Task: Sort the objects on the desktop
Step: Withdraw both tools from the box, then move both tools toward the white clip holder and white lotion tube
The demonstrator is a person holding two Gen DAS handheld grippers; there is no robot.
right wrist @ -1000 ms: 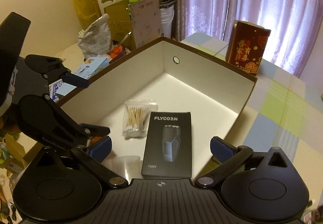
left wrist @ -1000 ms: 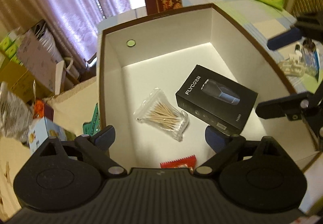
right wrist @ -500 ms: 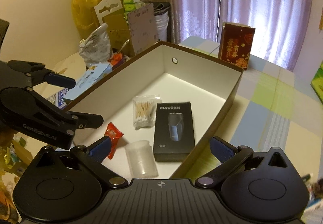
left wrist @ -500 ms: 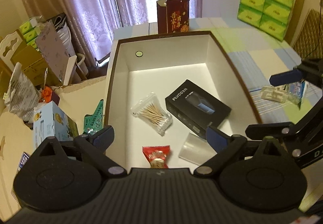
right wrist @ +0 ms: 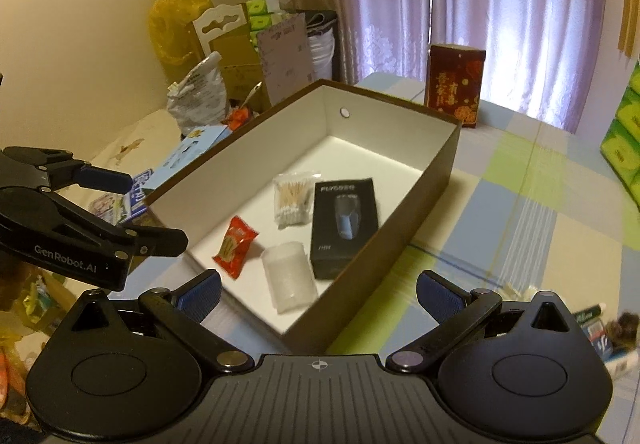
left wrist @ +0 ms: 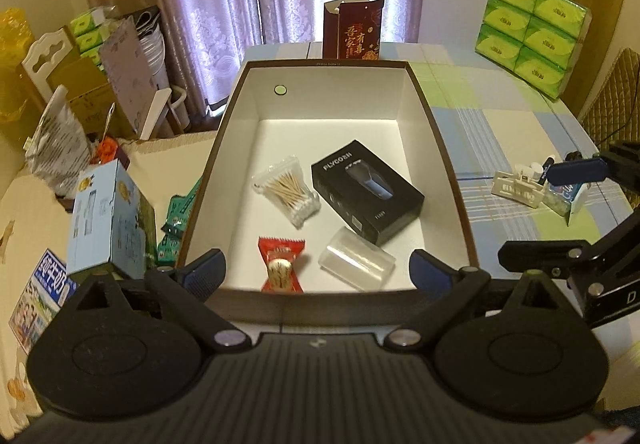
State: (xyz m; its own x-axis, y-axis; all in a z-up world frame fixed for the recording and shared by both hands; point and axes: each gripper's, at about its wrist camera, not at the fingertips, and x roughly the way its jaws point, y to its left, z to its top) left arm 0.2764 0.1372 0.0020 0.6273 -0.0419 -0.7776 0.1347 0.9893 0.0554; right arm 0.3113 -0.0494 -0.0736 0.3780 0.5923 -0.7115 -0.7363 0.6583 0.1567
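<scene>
A: In the left wrist view, our left hand-held gripper (left wrist: 316, 270) stands wide and empty, just short of the box (left wrist: 440, 148) and its near wall. Ahead of it inside lie a candy (left wrist: 282, 262), a clear cup (left wrist: 356, 264) on its side, a swab pack (left wrist: 290, 190) and a black carton (left wrist: 366, 190).

B: What is left to sort?

A: Off to our right on the surface, small toiletries (left wrist: 532, 182), near the right tool.

B: In the right wrist view, our right hand-held gripper (right wrist: 318, 290) is also wide and empty, with the box corner ahead. Some items (right wrist: 600, 324) sit blurred at its right; we cannot tell what they are.

A: We judge them light and slippery, perhaps thin plastic. We should pinch one across its narrow middle, gently, since anything flimsy could buckle or squirt out.
</scene>
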